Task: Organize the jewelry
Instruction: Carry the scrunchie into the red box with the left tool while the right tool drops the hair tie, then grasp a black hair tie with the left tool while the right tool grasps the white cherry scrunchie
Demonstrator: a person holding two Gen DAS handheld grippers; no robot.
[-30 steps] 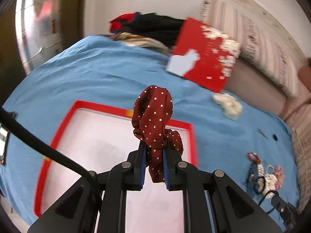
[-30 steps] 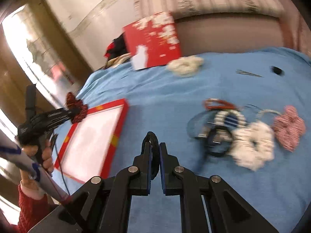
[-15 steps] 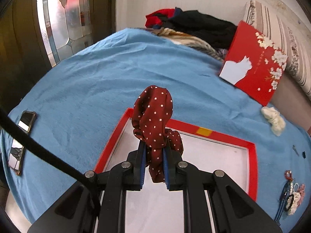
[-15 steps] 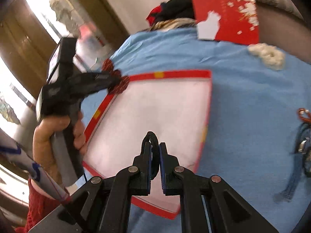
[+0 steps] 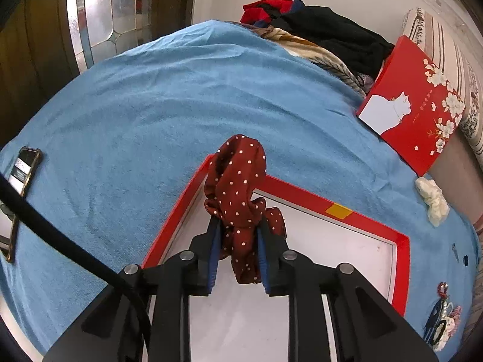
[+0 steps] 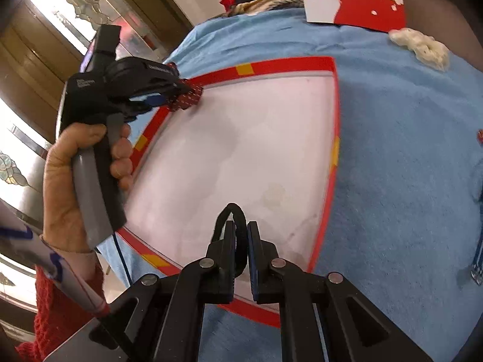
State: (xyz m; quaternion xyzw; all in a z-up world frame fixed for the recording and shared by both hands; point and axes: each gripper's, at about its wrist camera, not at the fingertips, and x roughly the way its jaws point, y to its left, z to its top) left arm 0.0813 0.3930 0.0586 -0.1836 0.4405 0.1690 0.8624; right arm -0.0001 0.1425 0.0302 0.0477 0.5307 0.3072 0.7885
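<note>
Left gripper point(image 5: 238, 252): we see its jaws easing apart, the red scrunchie point(image 5: 238, 187) between the pads and hanging there, its loop standing up past the fingertips.
Right gripper point(image 6: 241, 253): we find it clamped on a black hair tie point(image 6: 234, 214), whose loop pokes out above the fingertips.
Tray point(image 6: 289, 65): red-rimmed with a white floor, lying on the blue blanket point(image 5: 151, 105); both grippers hover over it, the left at the far corner, the right above the near edge.
Left hand point(image 6: 65, 181): wrapped round the left gripper's grey handle, red knitted sleeve at the wrist.
Other pieces: a white scrunchie point(image 6: 419, 46) lies on the blanket by the red box point(image 5: 413, 111); we make out a small heap of jewelry point(image 5: 442, 322) at the blanket's right edge.
Phone point(image 5: 21, 172): on the blanket, well left of the tray.
</note>
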